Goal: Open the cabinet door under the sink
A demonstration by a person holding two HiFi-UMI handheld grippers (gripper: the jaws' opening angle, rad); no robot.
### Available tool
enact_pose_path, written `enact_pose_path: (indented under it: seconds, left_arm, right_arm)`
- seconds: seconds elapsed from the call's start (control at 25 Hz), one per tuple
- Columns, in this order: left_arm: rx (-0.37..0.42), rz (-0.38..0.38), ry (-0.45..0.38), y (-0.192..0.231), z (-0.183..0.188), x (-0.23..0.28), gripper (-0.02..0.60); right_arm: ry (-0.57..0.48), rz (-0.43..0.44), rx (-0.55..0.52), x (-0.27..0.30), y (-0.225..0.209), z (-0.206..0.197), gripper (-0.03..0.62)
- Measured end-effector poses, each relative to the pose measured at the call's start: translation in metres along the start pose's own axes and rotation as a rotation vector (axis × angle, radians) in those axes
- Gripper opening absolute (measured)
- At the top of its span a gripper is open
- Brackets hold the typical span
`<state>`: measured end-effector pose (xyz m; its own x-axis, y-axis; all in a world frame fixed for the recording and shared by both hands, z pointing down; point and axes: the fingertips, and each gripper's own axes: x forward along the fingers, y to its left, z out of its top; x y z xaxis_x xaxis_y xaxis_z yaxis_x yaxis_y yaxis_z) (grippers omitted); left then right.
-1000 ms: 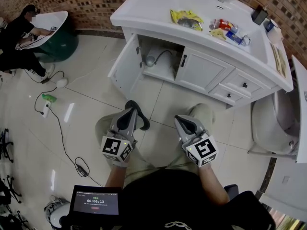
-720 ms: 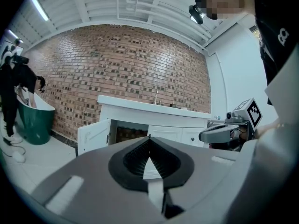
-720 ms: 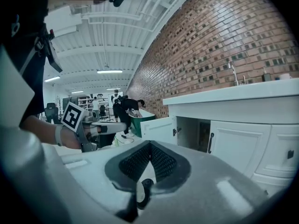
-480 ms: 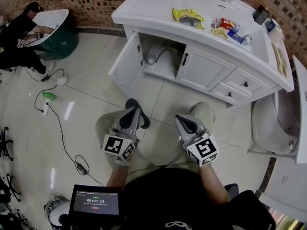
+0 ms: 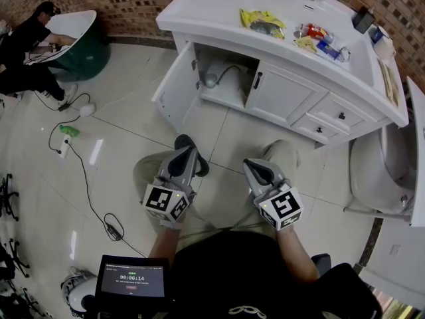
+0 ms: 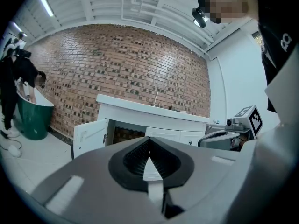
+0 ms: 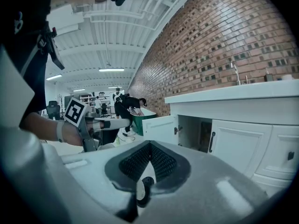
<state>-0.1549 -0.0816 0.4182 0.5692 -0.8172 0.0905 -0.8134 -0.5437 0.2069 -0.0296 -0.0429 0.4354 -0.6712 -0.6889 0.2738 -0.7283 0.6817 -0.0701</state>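
- Across the last second almost nothing moves. The left claw (image 5: 186,155) and the right claw (image 5: 252,166) stay over the person's lap, well apart from the cabinet (image 5: 292,108). Only the head camera's aim drifts a little.
- The left claw has its jaws together tip to tip with nothing between them, as its own view shows. The right claw is the same, closed and empty.
- The cabinet door (image 5: 174,85) stands swung wide at the cabinet's left end, just as it did a second ago, and neither claw is touching it.
- With the door already out and both claws idle, the task looks finished, so this reads as a rest after the pull rather than a step in progress.
- The open compartment (image 5: 226,93) holds a thin curved hose (image 5: 229,72) and a rounded grey fitting (image 5: 210,81). The rest of its floor looks bare.
- The neighbouring door (image 5: 282,100), with its dark handle (image 5: 256,80), is shut, as are the drawers (image 5: 335,117) to its right. Whatever they hold is hidden.
- The white surface (image 5: 206,5) above carries a yellow packet (image 5: 260,22) and a small cluster of coloured packets (image 5: 317,40) nearer the tap end.
- A green tub (image 5: 83,52) sits by the brick wall at far left with a person bent over it. Its contents cannot be made out.
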Motion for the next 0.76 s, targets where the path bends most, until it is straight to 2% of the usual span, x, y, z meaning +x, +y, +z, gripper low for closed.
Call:
enact_pose_path:
  seconds: [0.76]
  left_arm:
    - [0.012,-0.013,0.011,-0.0059,0.0001,0.0029,0.015]
  right_arm:
    - [-0.004,0.013,-0.001,-0.0004,0.0015,-0.0011,-0.009]
